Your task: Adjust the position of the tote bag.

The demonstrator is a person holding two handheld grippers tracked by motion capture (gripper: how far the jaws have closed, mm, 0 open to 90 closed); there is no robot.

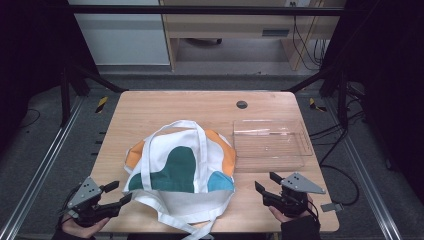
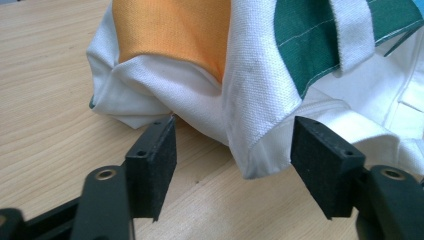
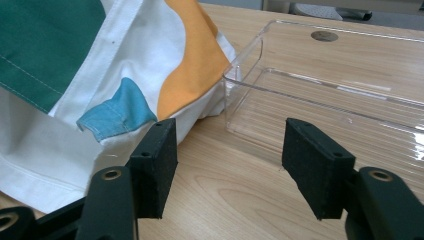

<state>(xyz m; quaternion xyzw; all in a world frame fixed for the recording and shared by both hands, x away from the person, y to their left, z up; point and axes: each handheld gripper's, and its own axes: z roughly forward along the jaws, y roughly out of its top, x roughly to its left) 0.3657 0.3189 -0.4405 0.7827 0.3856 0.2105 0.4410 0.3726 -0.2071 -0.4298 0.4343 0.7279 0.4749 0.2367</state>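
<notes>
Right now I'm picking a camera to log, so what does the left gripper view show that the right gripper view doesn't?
Left gripper view: a folded white corner of the tote bag between the open left tongs. Right gripper view: the clear plastic tray, a round table grommet, the bag's blue patch and bare table between the open right tongs. Both: bag, wooden table.

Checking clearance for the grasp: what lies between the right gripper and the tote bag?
Bare table. The high view shows wood between the right gripper and the tote bag.
</notes>
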